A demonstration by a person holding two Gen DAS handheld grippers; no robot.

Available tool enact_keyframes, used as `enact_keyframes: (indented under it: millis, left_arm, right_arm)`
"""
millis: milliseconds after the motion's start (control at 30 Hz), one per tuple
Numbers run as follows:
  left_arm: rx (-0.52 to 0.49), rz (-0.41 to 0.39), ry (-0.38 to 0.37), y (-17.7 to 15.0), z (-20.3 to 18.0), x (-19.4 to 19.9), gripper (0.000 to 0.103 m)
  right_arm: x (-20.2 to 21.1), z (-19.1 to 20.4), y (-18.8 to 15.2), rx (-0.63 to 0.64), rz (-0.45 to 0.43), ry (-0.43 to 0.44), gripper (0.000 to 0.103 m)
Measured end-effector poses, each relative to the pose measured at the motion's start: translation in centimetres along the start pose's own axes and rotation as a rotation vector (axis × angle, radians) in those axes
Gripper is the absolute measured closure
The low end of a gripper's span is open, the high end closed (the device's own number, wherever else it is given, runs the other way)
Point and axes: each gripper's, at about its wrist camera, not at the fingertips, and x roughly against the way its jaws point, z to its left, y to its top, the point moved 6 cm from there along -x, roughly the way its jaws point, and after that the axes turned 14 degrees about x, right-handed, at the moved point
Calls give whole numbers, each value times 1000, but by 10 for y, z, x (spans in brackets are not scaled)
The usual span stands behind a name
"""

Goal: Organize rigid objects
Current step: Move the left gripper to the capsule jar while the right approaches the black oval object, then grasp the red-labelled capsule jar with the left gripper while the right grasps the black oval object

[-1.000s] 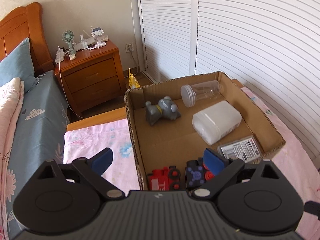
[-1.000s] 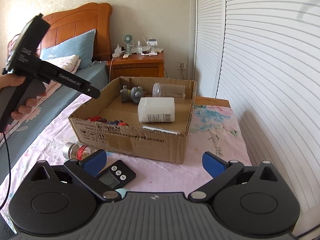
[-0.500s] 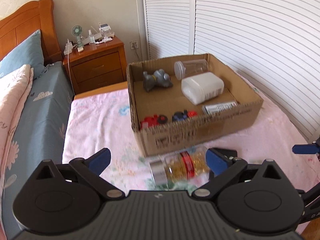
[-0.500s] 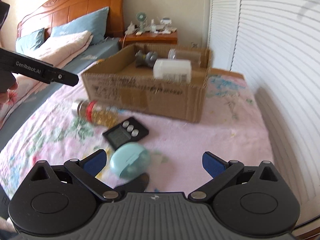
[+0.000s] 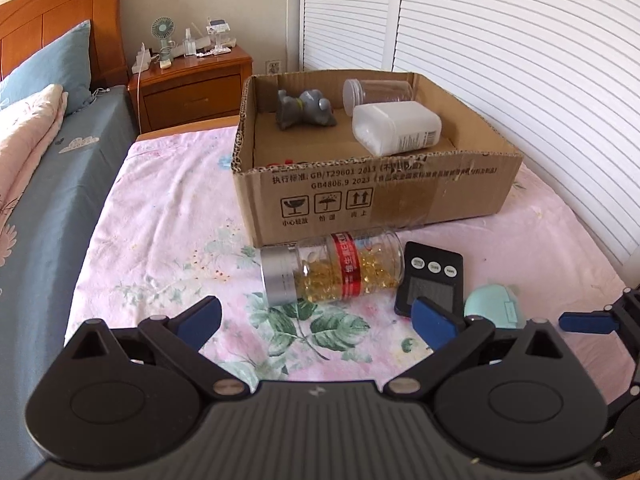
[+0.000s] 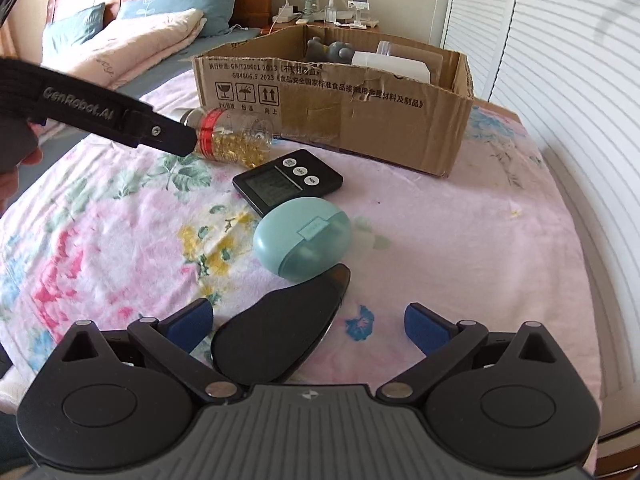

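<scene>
A cardboard box point(image 5: 400, 196) point(image 6: 360, 112) stands on the pink floral bed. It holds a grey toy animal point(image 5: 304, 110), a clear jar point(image 5: 376, 92) and a white bottle point(image 5: 396, 128). In front of the box lie a capsule bottle point(image 5: 332, 272) point(image 6: 236, 140), a black timer point(image 5: 432, 280) point(image 6: 288, 182), a teal case point(image 5: 492, 304) point(image 6: 304, 236) and a flat black oval object point(image 6: 280, 328). My left gripper point(image 5: 316, 320) is open, just short of the capsule bottle. My right gripper point(image 6: 308, 324) is open over the black oval object.
A wooden nightstand point(image 5: 192, 84) with a small fan stands behind the box. A second bed with blue and pink pillows point(image 6: 160, 20) lies to the left. White louvred doors point(image 5: 500, 40) run along the right. The left gripper's body point(image 6: 100, 112) crosses the right wrist view.
Both grippers have drawn back from the box and lowered toward the bed. The capsule bottle, timer, teal case and black oval object have come into view. Both stay open.
</scene>
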Motion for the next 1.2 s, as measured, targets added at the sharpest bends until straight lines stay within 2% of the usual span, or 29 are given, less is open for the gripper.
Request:
enact_keyframes:
  millis: [133, 433, 567, 767, 967, 1100, 1200]
  left_arm:
    - [-15, 1, 7, 0, -2, -6, 2]
    - [-23, 28, 18, 0, -10, -27, 2]
    - [-22, 37, 21, 1, -14, -36, 2]
    - [-8, 50, 19, 6, -17, -46, 2]
    - [17, 51, 21, 12, -17, -55, 2]
    - [27, 54, 33, 14, -16, -61, 2]
    - [40, 56, 24, 16, -14, -63, 2]
  right_arm:
    - [4, -18, -11, -63, 23, -31, 0]
    - [11, -70, -35, -198, 57, -156, 0]
    - [9, -76, -35, -198, 53, -157, 0]
    - [9, -88, -35, -191, 75, -204, 0]
    - [12, -110, -45, -249, 93, -245, 0]
    - [10, -110, -44, -261, 88, -241, 0]
    - [8, -97, -38, -216, 67, -185, 0]
